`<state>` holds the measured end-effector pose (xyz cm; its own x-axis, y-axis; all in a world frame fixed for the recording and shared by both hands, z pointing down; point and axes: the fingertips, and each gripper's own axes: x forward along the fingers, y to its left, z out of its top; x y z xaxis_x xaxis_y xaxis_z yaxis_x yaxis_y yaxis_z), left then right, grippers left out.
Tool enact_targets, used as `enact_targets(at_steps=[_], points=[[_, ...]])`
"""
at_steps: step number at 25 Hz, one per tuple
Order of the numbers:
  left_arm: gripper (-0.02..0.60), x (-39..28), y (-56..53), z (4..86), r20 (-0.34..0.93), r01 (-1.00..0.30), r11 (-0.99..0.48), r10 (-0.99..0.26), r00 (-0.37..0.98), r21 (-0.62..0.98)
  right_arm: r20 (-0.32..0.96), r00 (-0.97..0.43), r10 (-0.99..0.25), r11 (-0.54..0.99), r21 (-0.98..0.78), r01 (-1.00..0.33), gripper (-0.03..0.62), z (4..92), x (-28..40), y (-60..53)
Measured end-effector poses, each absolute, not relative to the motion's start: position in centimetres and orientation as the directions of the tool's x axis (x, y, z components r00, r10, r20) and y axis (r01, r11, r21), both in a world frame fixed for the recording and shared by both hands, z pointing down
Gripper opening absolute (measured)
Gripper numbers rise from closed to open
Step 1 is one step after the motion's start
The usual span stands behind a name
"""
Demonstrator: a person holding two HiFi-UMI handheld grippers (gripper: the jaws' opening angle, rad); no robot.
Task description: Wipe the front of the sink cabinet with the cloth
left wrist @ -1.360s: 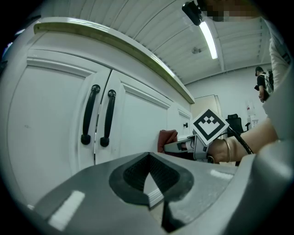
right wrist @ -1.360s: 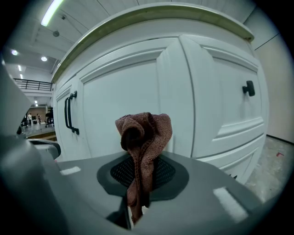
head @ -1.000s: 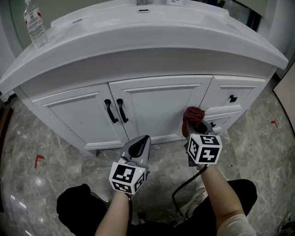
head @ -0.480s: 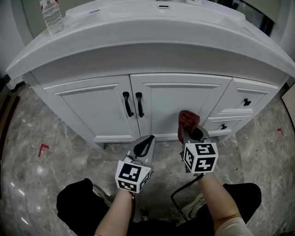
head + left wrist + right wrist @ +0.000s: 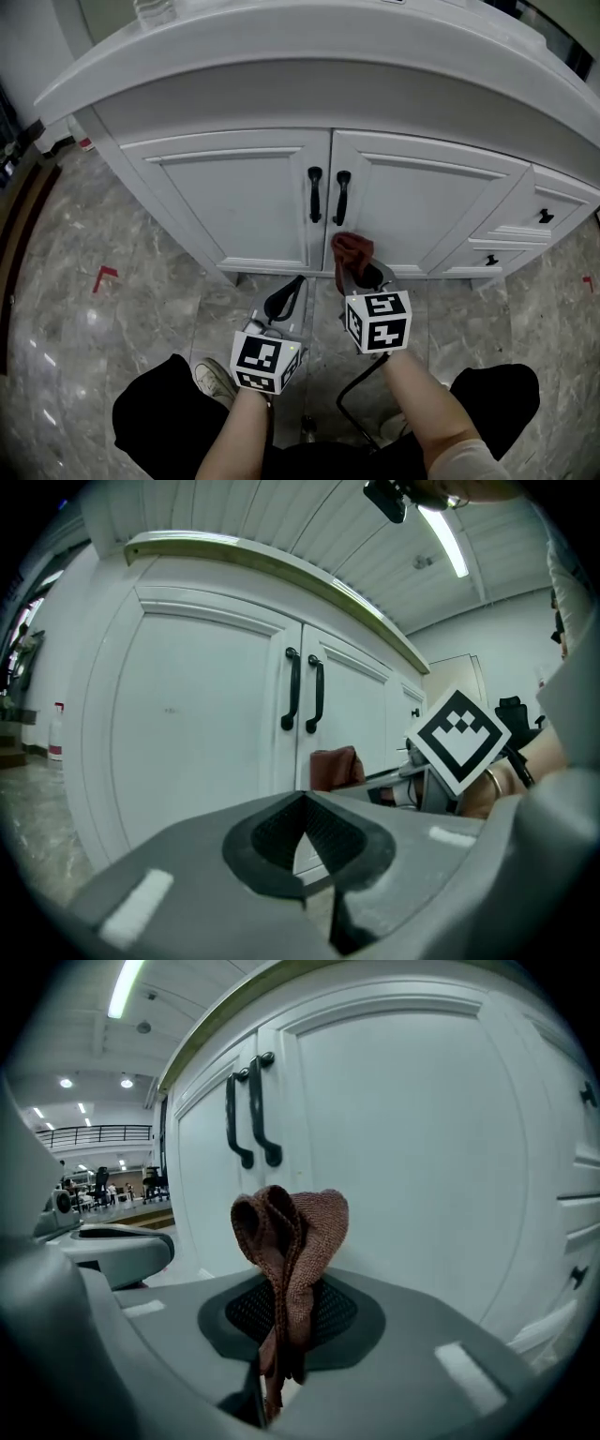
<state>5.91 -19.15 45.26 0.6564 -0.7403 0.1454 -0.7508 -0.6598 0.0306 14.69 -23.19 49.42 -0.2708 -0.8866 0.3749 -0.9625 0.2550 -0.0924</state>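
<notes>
The white sink cabinet (image 5: pixel 244 206) fills the upper head view, its two doors meeting at a pair of black handles (image 5: pixel 328 195). My right gripper (image 5: pixel 358 276) is shut on a reddish-brown cloth (image 5: pixel 351 251), whose bunched top (image 5: pixel 289 1227) stands up from the closed jaws close to the right door's lower panel (image 5: pixel 412 1147); contact with the door cannot be told. My left gripper (image 5: pixel 286 296) is shut with nothing in it, low in front of the left door (image 5: pixel 187 724), beside the right gripper. The cloth (image 5: pixel 335 767) also shows in the left gripper view.
Grey marble floor (image 5: pixel 141 309) lies around the cabinet base, with a red tape mark (image 5: pixel 103 277) at the left. Small drawers with black knobs (image 5: pixel 547 217) sit at the cabinet's right. The curved countertop (image 5: pixel 309 47) overhangs the doors. My legs and a shoe (image 5: pixel 217 380) are below.
The cloth and my right gripper have shifted left along the cabinet front, from near the drawers to below the door handles. The left gripper stayed shut and moved along with it.
</notes>
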Motion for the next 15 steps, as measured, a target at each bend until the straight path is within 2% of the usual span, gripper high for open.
enact_targets(at_steps=[6, 15], points=[[0.0, 4.7, -19.1, 45.4, 0.144, -0.754, -0.656, -0.744, 0.652, 0.022, 0.389, -0.291, -0.874, 0.272, -0.105, -0.957, 0.084, 51.5, 12.2, -25.0], [0.0, 7.3, -19.8, 45.2, 0.115, -0.728, -0.682, -0.72, 0.685, 0.064, 0.398, -0.264, -0.878, 0.273, -0.037, -0.961, 0.086, 51.9, 14.6, -25.0]])
